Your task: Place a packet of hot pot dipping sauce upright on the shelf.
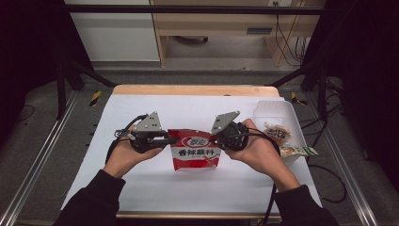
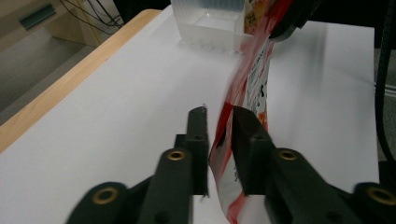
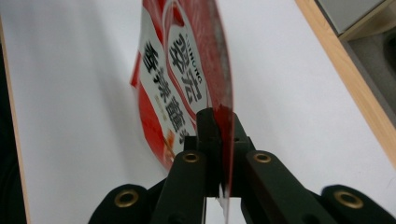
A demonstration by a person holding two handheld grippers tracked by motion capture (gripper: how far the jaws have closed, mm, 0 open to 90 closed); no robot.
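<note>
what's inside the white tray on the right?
In the white tray lies one round snack pack, with bare floor behind it. A long green-ended packet rests across its near rim. The person's right hand covers the near-left corner.

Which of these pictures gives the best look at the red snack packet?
The high view: the whole red snack packet faces the camera, stretched between both grippers above the white table. The right gripper view shows it edge-on and close, label slanted, top edge pinched. The left gripper view shows only a blurred, twisted side strip.
</note>
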